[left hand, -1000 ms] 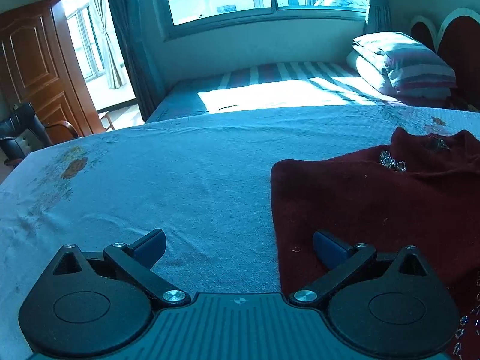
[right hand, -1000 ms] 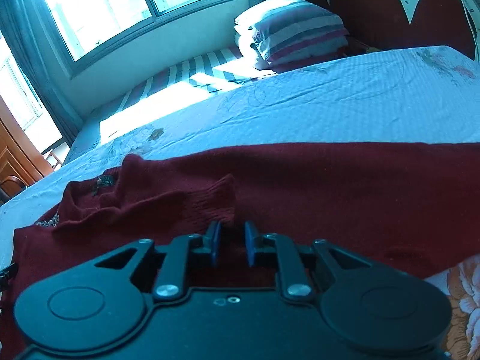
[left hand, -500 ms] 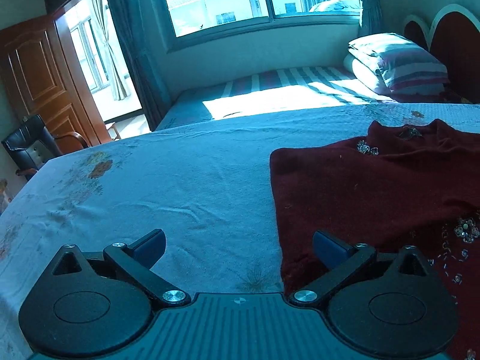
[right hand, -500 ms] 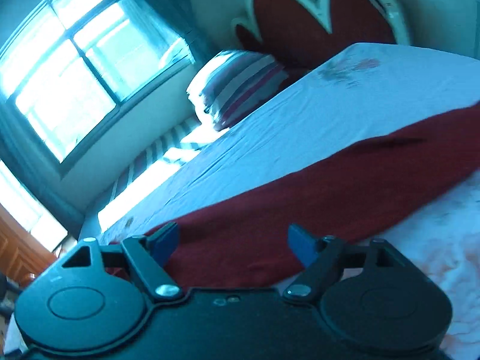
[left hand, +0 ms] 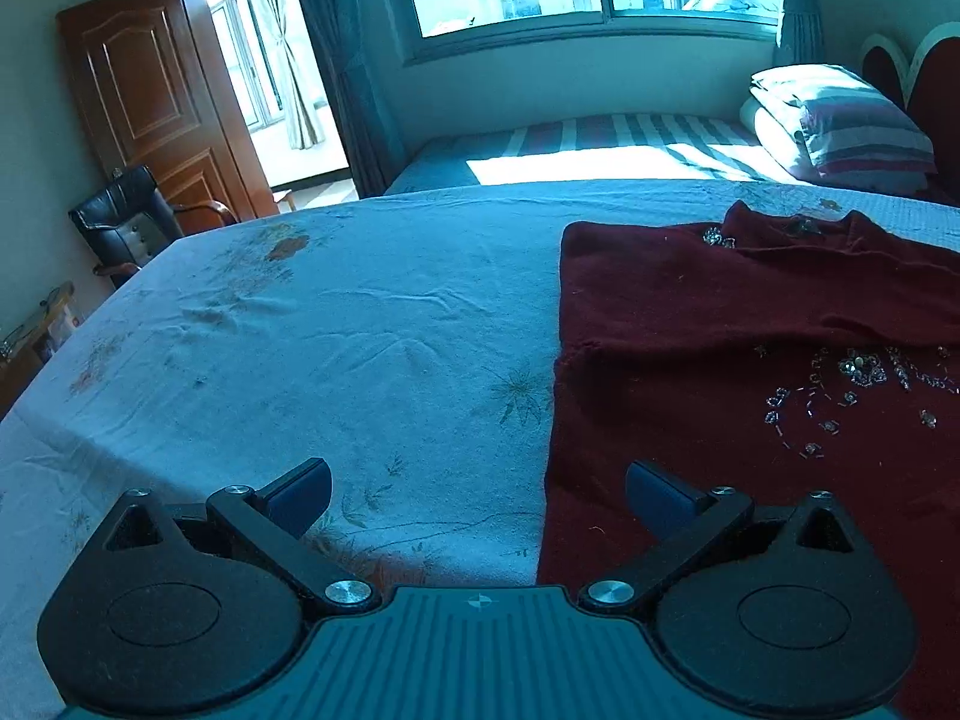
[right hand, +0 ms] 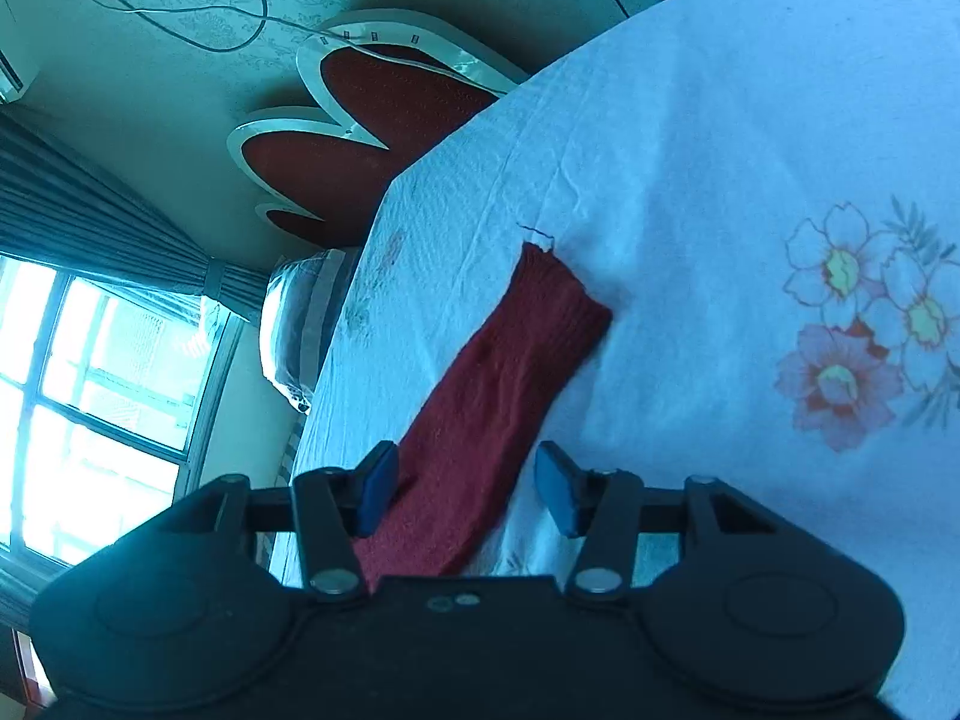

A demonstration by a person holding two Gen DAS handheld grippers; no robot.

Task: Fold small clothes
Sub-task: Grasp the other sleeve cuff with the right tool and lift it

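Observation:
A dark red knitted sweater (left hand: 750,348) with bead trim lies flat on the pale floral bedsheet (left hand: 360,330), at the right of the left wrist view. My left gripper (left hand: 478,495) is open and empty, raised above the sweater's left edge. In the right wrist view, which is rolled sideways, one red sleeve (right hand: 504,384) lies stretched out on the sheet (right hand: 750,180). My right gripper (right hand: 467,487) is open and empty, with its jaws either side of the sleeve's near part.
A wooden wardrobe (left hand: 144,108) and a black chair (left hand: 126,222) stand at the left. A striped bed (left hand: 600,144) with pillows (left hand: 840,120) lies under the window. A heart-shaped red headboard (right hand: 372,120) stands beyond the bed's edge.
My right gripper let go of the sweater cloth, opened, and swung and rolled over to the outstretched sleeve. My left gripper stayed open and pulled back and up.

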